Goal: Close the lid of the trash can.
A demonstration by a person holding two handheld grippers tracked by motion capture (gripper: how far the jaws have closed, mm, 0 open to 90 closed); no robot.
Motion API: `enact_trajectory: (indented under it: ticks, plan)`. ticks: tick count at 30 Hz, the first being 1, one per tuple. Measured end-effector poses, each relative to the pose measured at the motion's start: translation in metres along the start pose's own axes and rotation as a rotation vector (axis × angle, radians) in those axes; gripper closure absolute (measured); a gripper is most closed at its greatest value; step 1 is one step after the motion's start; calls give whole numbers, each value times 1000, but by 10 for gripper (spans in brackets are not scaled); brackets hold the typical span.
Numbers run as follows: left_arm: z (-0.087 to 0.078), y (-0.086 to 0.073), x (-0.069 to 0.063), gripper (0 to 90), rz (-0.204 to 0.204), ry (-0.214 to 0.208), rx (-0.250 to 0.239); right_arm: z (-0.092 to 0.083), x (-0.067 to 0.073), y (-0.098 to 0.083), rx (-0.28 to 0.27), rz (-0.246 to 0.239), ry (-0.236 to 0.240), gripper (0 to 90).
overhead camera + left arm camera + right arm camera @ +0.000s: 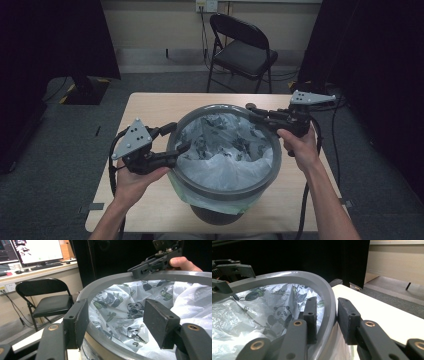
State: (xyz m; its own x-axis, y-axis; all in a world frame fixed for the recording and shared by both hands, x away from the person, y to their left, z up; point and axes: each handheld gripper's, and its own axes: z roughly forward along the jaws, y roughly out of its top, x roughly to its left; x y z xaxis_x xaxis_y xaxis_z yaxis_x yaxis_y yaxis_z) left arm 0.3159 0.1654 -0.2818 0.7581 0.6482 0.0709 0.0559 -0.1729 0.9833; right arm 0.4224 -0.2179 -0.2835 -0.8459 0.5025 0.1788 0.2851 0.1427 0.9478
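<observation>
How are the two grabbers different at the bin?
The left gripper has wide-open jaws straddling the bin rim, not squeezing it. The right gripper has narrower jaws set close around the rim, one inside, one outside. Both are black, hand-held, and sit at the rim.

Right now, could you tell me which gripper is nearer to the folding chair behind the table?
Right. The right gripper straddles the bin's far rim, closer to the chair; the left gripper sits at the near left rim.

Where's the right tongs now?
High view: right tongs sit at the bin's far right rim, jaws astride it, one inside against the panda-print liner.
</observation>
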Motion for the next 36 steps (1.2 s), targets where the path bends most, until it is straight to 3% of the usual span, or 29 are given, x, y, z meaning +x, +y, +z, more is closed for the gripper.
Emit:
enact_trajectory:
  ticks: [1,2,3,4,7,10,11,12,13,15,17,22,26,32,34,36]
  plan:
    - [0,2,-1,363,-17,-14,11,0,0,1,8,-3,3,672]
    - [0,2,-1,341,-17,-14,11,0,0,3,13,-8,-1,590]
    - [-1,5,-5,319,-45,-75,3,-3,1,5,3,-6,-13,520]
    - [-2,6,-9,316,-41,-93,-11,-6,1,6,-22,3,-3,518]
    - [-2,8,-22,314,-26,-144,-21,-14,6,11,-66,-23,30,658]
    - [3,6,-32,310,-30,-202,-13,-12,12,11,-51,-51,65,754]
    - [5,5,-35,303,-28,-215,-6,-12,13,10,-40,-52,67,747]
    - [5,5,-35,261,-28,-215,-6,-11,12,8,-33,-52,65,746]
    - [5,3,-41,247,-25,-187,-5,-11,11,6,-27,-52,65,753]
    - [3,4,-40,247,-42,-223,-15,-10,9,3,-40,-46,86,758]
    - [1,4,-45,253,-13,-216,-16,-10,9,3,-42,-53,94,763]
    - [1,3,-49,221,-2,-217,-21,-9,8,0,-51,-56,107,771]
    - [1,1,-48,229,-25,-224,-3,-10,8,-2,-61,-56,116,772]
    - [2,3,-48,228,-22,-228,40,-10,8,-3,-69,-56,126,760]
    - [2,3,-47,223,-13,-227,38,-11,5,-1,-77,-44,146,648]
    - [2,2,-42,242,-17,-247,9,-12,4,-1,-93,-35,151,609]
